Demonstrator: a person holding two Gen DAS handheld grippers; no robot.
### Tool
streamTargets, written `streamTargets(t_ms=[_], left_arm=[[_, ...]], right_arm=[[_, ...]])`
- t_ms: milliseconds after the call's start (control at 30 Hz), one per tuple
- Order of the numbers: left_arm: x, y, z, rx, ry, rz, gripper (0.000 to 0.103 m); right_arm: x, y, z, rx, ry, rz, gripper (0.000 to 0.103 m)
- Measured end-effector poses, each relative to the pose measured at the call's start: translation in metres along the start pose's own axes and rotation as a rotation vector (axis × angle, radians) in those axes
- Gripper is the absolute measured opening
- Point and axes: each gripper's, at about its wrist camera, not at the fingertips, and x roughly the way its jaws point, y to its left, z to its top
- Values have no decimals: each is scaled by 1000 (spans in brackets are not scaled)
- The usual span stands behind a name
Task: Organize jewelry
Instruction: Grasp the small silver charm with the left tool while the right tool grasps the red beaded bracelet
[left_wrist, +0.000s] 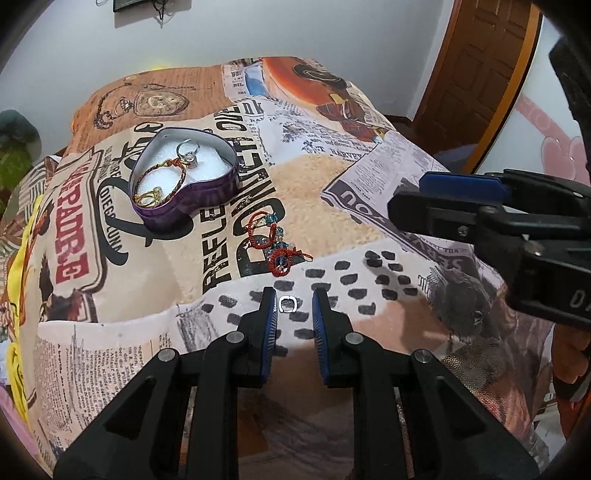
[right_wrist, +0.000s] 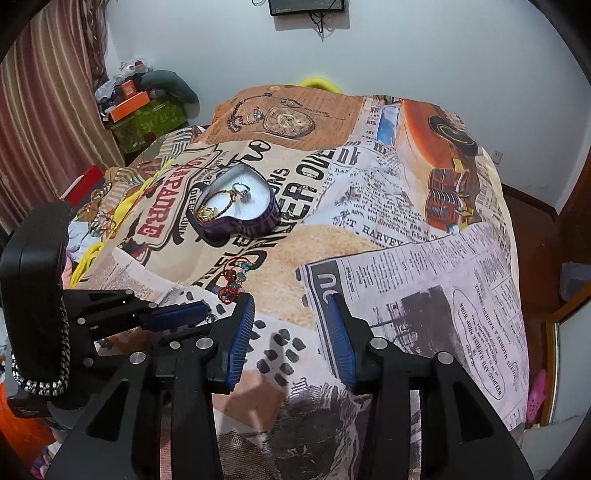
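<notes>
My left tool (left_wrist: 294, 304) hangs released over the printed bedspread (left_wrist: 369, 177), its two blue pads (left_wrist: 271, 314) standing either side of a small silver ring (left_wrist: 287, 304) that lies flat on the cloth in the lower middle of the left view. The ring sits closer to the left pad than to the right one, and I cannot tell whether it touches that pad. I judge the step in hand to be pinching this ring. To do it well I would bring the tips right down to the cloth, centre the ring between them, and close slowly so the thin band is caught across its width instead of skating away or dragging a fold of fabric up with it. The soft, uneven bedspread may give under pressure, so a light touch seems wise.

The heart-shaped tin (left_wrist: 184, 177) waits in the upper left of that view, well apart from the ring, already holding a silver ring with a stone, a gold piece and a corded bracelet on its white lining. Between tin and ring lies a red beaded string (left_wrist: 275, 240), near my tips but clear of them.

My right tool (right_wrist: 291, 325) is spread wide and empty, over bare cloth in the lower middle of its own view.
</notes>
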Motion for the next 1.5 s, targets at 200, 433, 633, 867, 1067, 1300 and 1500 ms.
streamTargets(t_ms=[200,433,633,867,1067,1300,1500], left_arm=[[-2,3,-2,-1,-12,-14,8],[-9,4,-6,-1,-39,3,8],[-20,20,-5,-33,-71,19,8],[-27,52,-5,-90,-95,42,8],[-24,67,-7,-116,-99,47,8],[-21,72,-8,-132,-104,41,8],[-25,70,-7,-130,-110,48,8]], right_arm=[[7,-1,-2,5,16,8,38],[12,5,-3,-8,29,14,38],[19,14,1,-25,39,19,38],[37,31,9,-61,71,49,38],[53,44,15,-100,104,66,38],[71,49,16,-130,160,76,38],[73,48,17,-127,148,75,15]])
